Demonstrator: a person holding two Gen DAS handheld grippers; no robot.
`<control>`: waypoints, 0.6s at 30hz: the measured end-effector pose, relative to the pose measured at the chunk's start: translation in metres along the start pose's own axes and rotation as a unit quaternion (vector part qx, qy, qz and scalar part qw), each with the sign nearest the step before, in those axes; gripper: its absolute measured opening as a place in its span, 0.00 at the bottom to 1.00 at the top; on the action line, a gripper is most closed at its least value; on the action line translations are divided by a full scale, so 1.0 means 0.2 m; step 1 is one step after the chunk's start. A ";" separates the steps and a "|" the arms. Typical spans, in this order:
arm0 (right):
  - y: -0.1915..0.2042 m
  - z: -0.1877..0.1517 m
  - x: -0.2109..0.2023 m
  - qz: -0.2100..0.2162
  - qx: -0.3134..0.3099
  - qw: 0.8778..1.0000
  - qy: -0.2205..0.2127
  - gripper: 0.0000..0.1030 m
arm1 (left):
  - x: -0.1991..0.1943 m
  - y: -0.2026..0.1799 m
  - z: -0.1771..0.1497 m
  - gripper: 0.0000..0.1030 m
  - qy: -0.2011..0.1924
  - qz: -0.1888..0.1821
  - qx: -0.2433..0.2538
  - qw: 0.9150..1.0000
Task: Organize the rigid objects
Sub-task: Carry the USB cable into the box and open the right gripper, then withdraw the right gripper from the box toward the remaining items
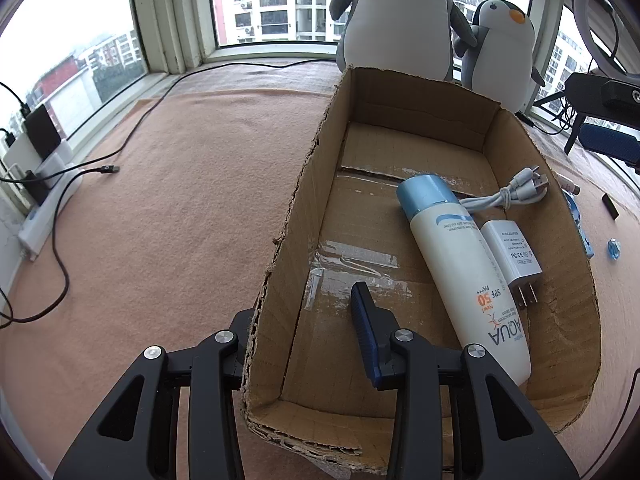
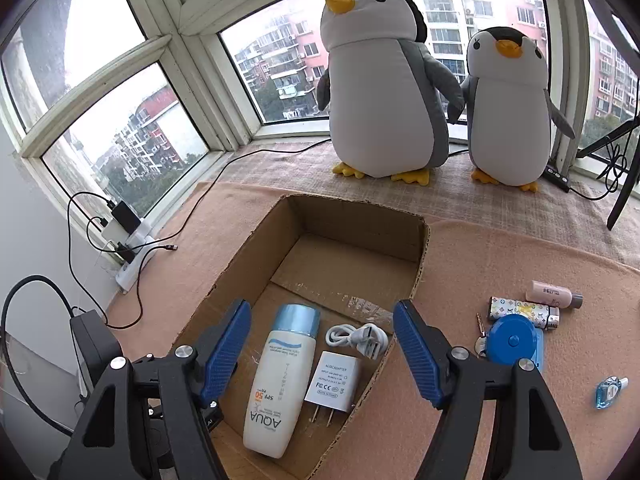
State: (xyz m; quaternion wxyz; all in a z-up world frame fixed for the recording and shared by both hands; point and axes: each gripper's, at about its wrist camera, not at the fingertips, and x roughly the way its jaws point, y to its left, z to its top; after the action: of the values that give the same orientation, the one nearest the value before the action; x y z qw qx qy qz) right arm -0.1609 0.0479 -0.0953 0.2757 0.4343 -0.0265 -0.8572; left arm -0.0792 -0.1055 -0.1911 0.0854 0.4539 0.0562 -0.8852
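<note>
Both grippers are standing open over a cardboard box holding three items.

The left gripper is straddling the box's left wall, fingers spread, gripping nothing. The right gripper is hovering above the box, fingers wide apart and empty. Lying inside are a sunscreen bottle, a white charger plug just beside it, and a coiled white cable. Sitting outside on the pink surface, right of the box, are a blue round case, a patterned tube, a small pink bottle and a small blue bottle.
</note>
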 end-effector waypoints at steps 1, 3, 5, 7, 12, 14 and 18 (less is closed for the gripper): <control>0.00 0.00 0.00 -0.003 -0.001 1.000 -0.001 0.68 | 0.00 0.00 0.00 0.35 0.000 0.000 0.000 1.000; -0.01 0.00 -0.01 -0.006 -0.001 1.000 -0.002 0.68 | 0.00 0.00 0.00 0.35 0.000 0.000 0.000 1.000; -0.02 0.00 -0.02 -0.006 0.003 1.000 -0.002 0.68 | 0.00 0.00 0.00 0.35 0.000 0.000 0.000 1.000; -0.03 0.00 -0.02 -0.008 0.005 1.000 -0.003 0.68 | 0.00 0.00 0.00 0.35 0.000 0.000 0.000 1.000; -0.06 -0.01 -0.06 -0.012 0.007 1.000 -0.003 0.68 | 0.00 0.00 0.00 0.35 0.000 0.000 0.000 1.000; -0.08 -0.02 -0.08 -0.014 0.009 1.000 -0.005 0.68 | 0.00 0.00 0.00 0.35 0.000 0.000 0.000 1.000; -0.15 -0.04 -0.16 -0.020 0.017 1.000 -0.012 0.68 | 0.00 0.00 0.00 0.35 0.000 0.000 0.000 1.000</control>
State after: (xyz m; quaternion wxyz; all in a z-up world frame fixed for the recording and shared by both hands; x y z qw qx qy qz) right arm -0.1534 0.0911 -0.0858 0.2506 0.4295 -0.0358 -0.8669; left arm -0.0791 -0.1057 -0.1911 0.0857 0.4544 0.0561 -0.8849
